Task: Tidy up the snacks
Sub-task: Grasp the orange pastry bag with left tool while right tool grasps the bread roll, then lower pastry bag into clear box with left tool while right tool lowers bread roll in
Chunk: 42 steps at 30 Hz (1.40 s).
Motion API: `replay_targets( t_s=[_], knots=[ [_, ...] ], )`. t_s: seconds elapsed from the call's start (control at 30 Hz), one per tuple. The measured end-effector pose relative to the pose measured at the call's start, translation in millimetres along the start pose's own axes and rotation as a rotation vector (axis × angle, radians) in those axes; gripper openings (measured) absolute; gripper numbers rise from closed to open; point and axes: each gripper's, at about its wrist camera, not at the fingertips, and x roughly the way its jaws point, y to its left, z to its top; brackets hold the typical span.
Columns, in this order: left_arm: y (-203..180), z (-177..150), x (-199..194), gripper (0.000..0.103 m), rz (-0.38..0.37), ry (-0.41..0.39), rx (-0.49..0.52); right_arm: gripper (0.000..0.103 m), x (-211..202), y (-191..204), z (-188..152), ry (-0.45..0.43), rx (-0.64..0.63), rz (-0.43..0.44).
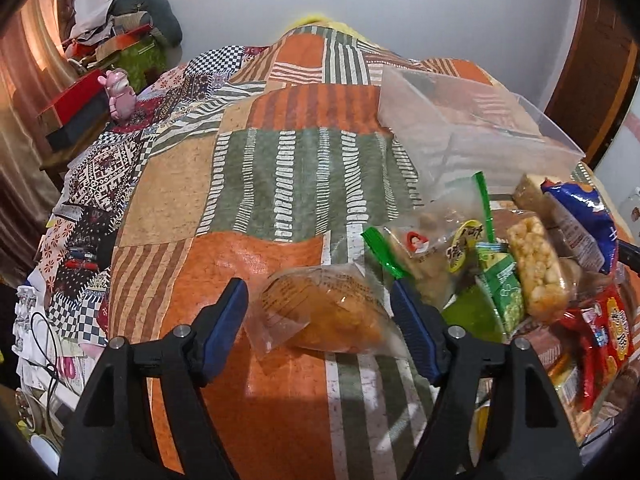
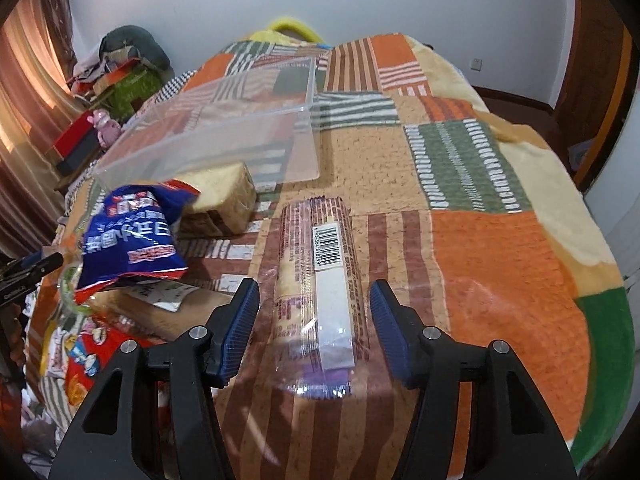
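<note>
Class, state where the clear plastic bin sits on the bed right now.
In the right wrist view, the clear plastic bin lies on the patchwork blanket, upper left, just beyond the wrapped bread and blue snack bag.

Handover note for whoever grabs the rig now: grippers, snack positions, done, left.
Left gripper: open, straddling the bagged bun on the quilt; no grip.
Right gripper: open, straddling the long clear-wrapped snack; no grip.
Clear bin: beyond both, looks empty.
Snack pile: between the grippers, unsorted.
Done: apparently nothing binned. Left: everything.
</note>
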Motion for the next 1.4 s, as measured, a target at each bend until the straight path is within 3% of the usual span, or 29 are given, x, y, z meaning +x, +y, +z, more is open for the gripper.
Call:
replay_targets(
  t_s=[0.1, 0.3, 0.43, 0.5, 0.73, 1.07, 1.4],
  knots=[
    [-1, -2, 9, 0.085, 0.018, 0.021, 0.014, 0.054, 9, 5, 0, 0.018, -0.005, -0.006],
    [9, -9, 34, 0.084, -0.016, 0.103, -0.046, 0.043, 11, 9, 1, 0.017, -0.039, -0.031],
    [13, -8, 31, 0.056, -0.052, 0.084, -0.063, 0.042, 8, 7, 0, 0.008, -0.033, -0.027],
    [11, -7, 28, 0.056, -0.038, 0.074, -0.053, 0.042, 6, 5, 0, 0.004, -0.027, -0.023],
    [5, -1, 1, 0.055, -0.022, 0.003, -0.052, 0.042, -9, 7, 7, -0.043, -0.022, -0.020],
    [-31, 43, -58, 0.055, -0.063, -0.162, 0.037, 0.042, -41, 12, 44, -0.192, -0.051, -0.015],
    [-78, 94, -60, 0.055, -0.132, -0.224, 0.095, 0.042, -42, 27, 82, -0.302, -0.078, 0.017]
  ],
)
